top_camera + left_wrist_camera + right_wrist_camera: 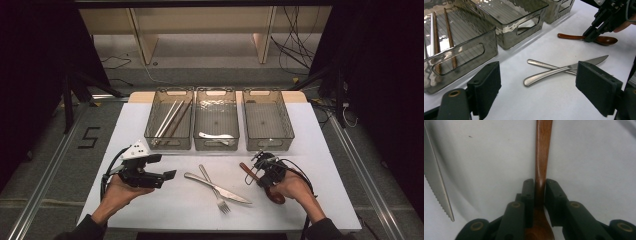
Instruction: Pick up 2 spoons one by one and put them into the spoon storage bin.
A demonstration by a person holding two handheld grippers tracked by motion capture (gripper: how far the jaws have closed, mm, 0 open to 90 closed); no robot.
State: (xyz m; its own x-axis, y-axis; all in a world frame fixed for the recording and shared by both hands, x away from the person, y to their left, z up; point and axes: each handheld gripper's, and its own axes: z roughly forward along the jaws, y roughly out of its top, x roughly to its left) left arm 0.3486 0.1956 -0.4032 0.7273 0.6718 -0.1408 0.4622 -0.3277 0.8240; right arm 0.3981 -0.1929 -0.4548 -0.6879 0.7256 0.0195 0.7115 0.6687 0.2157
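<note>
Black hand-held gripper (167, 176), brass screws, dark sleeves.

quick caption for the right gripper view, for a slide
Right gripper closed on the neck of a brown wooden spoon lying on the white table.

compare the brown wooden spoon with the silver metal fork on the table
The brown wooden spoon lies alone, with the right gripper closed on its neck; the silver metal fork is untouched and lies crossed with the steel knife. The spoon is dark wood, the fork shiny metal. Both rest flat on the white table.
</note>
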